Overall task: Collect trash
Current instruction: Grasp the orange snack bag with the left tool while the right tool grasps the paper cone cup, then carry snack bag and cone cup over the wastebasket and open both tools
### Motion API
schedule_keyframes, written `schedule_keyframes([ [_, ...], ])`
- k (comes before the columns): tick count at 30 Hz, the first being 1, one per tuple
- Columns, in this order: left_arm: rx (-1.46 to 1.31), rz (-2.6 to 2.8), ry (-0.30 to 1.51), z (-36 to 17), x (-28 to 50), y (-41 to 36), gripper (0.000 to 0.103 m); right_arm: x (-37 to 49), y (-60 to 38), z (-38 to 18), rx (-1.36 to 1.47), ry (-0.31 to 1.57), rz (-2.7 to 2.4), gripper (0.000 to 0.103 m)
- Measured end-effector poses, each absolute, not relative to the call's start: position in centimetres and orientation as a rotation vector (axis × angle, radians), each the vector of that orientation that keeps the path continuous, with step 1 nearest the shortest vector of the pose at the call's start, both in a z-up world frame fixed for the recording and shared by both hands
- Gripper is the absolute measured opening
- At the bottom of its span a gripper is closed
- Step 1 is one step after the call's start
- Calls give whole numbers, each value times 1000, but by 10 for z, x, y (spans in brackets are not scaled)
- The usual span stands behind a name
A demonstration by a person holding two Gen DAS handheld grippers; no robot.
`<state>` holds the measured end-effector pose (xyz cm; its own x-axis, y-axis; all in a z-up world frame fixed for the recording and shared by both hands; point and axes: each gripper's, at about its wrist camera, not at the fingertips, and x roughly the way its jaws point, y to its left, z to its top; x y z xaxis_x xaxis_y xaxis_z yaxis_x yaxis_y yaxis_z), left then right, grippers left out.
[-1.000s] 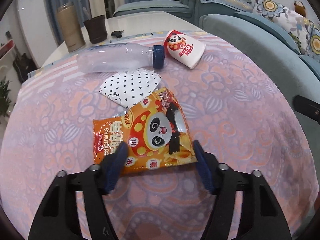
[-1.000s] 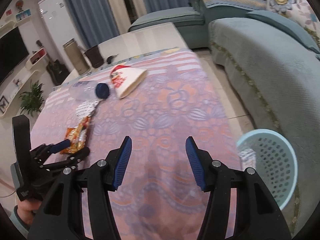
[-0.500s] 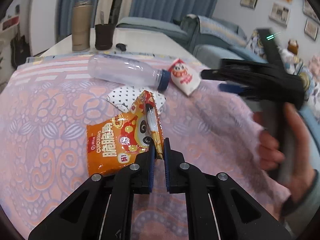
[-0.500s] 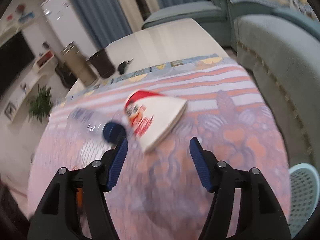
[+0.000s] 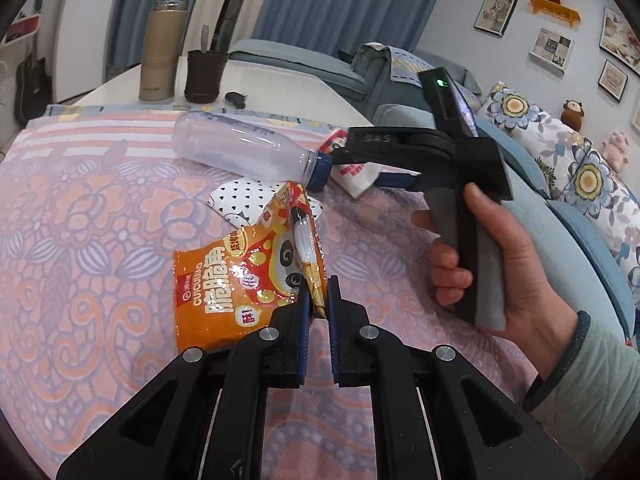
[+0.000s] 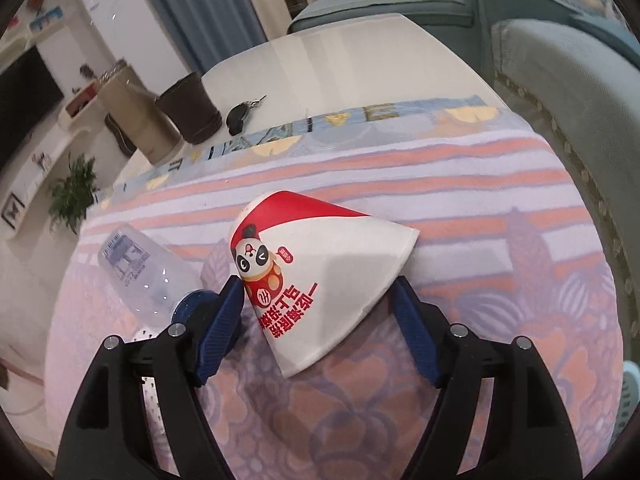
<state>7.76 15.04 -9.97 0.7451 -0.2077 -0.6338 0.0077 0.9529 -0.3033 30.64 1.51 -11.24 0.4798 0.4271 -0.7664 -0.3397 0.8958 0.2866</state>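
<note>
A: What is nearest in the left wrist view?

B: The left gripper (image 5: 318,296), at about six o'clock. Its blue pads are clenched on the lower corner of the orange snack bag (image 5: 244,280), so the pinched side stands up in a ridge while the rest of the bag lies on the patterned tablecloth (image 5: 100,240).

A: And past the bag?

B: At twelve o'clock from it, partly under its top edge, lies a white wrapper with black dots (image 5: 248,200). Beyond that a clear plastic bottle (image 5: 244,150) lies on its side, blue cap toward three o'clock.

A: Where is the right gripper?

B: At three o'clock in the left wrist view, held in the person's right hand (image 5: 492,264). In its own view the right gripper (image 6: 320,308) is spread wide, one pad on each side of a flattened paper cup (image 6: 320,276) with a red band and a panda. Whether the pads touch the cup I cannot tell. The cup lies flat on the cloth.

A: Anything beside the cup?

B: The bottle's blue cap (image 6: 192,306) sits just at nine o'clock of it, behind the left pad.

A: Farther back?

B: At eleven o'clock, on the bare table, a dark cup (image 6: 190,108), a tan flask (image 6: 132,116) and a set of keys (image 6: 242,112). A sofa (image 6: 568,80) fills the two o'clock side.
</note>
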Motion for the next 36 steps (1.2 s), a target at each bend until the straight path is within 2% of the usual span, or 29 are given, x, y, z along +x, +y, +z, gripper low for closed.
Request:
schedule_keyframes([
  [5,-292,-120,725,-100,78,151,7,307,19,-112,102,955,481,62],
  [8,-292,-121,726,-101,79,151,7,303,23,-110,85,933,500,46],
  [10,-293,-120,727,-100,79,151,7,297,24,-105,80,906,534,11],
  [16,-298,-119,722,-100,78,151,7,281,28,-98,24,867,544,2],
  [27,-273,-121,678,-94,70,149,7,225,-13,-58,23,729,514,2],
  [36,-218,-268,552,-28,63,102,7,156,-102,-8,90,600,418,2],
])
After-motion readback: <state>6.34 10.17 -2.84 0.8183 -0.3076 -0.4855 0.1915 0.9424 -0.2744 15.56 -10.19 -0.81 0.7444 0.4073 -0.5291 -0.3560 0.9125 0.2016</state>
